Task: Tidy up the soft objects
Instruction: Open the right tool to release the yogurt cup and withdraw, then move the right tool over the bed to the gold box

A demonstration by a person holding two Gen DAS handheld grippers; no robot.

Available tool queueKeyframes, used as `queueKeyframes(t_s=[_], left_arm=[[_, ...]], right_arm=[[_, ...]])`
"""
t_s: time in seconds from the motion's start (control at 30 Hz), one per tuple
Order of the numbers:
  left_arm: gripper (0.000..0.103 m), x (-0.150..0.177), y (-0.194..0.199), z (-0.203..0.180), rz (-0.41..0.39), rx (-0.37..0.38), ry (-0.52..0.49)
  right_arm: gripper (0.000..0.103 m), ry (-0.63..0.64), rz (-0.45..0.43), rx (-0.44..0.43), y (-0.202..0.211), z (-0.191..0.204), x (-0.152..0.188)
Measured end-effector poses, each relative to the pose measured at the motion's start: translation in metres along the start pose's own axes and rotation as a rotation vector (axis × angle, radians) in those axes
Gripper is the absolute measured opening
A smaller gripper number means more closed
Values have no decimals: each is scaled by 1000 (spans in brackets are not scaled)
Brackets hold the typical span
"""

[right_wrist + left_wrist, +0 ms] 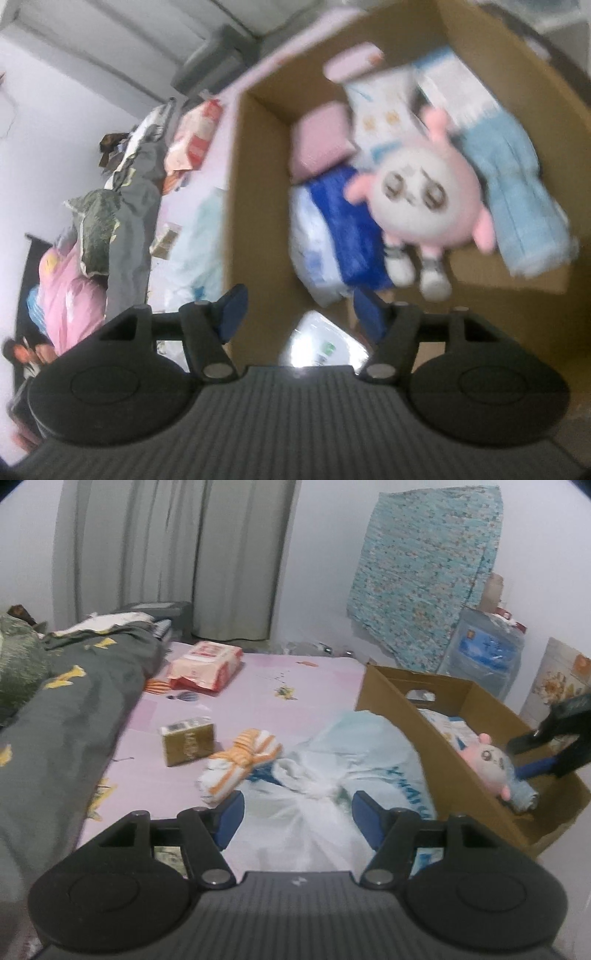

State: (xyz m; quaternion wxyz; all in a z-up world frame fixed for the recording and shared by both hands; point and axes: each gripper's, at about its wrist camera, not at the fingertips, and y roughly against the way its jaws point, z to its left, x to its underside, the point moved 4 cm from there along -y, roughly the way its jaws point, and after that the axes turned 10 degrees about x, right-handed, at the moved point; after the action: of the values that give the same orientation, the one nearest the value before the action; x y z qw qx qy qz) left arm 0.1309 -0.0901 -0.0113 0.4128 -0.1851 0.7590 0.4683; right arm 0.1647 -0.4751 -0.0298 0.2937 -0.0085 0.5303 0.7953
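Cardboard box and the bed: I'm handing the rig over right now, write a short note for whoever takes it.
Left gripper: open, nothing between the pads, hovering over the white plastic bag on the bed.
Right gripper: open and empty, above the cardboard box.
Done: the pink plush doll lies in the box on a blue pack and a light blue cloth.
Left on the pink sheet: the white bag, the orange-striped cloth, the red-and-white soft pack. A small gold carton is also there; probably not soft.
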Motion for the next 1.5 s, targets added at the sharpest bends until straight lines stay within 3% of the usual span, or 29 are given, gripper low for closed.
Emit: queueKeyframes(t_s=[0.17,0.33,0.5,0.7,0.9,1.03,1.23,1.5], left_arm=[[67,7,10,21,-8,-65,9],[67,11,14,43,-7,-100,42],[67,17,12,56,10,-174,12],[66,26,-1,70,54,-218,-7],[66,30,-22,79,93,-224,-43],[66,35,-37,86,132,-222,-44],[64,42,-55,99,167,-225,-13],[47,40,-66,109,160,-219,24]], right_arm=[[69,120,-38,-23,7,49,-7],[69,206,0,-104,-5,103,-13],[69,295,60,-173,-27,163,-13],[69,330,145,-232,-59,222,-12],[69,282,238,-254,-106,265,-23],[69,274,268,-212,-140,282,-32],[70,259,274,-61,-184,280,-51],[72,242,329,57,-236,272,-62]])
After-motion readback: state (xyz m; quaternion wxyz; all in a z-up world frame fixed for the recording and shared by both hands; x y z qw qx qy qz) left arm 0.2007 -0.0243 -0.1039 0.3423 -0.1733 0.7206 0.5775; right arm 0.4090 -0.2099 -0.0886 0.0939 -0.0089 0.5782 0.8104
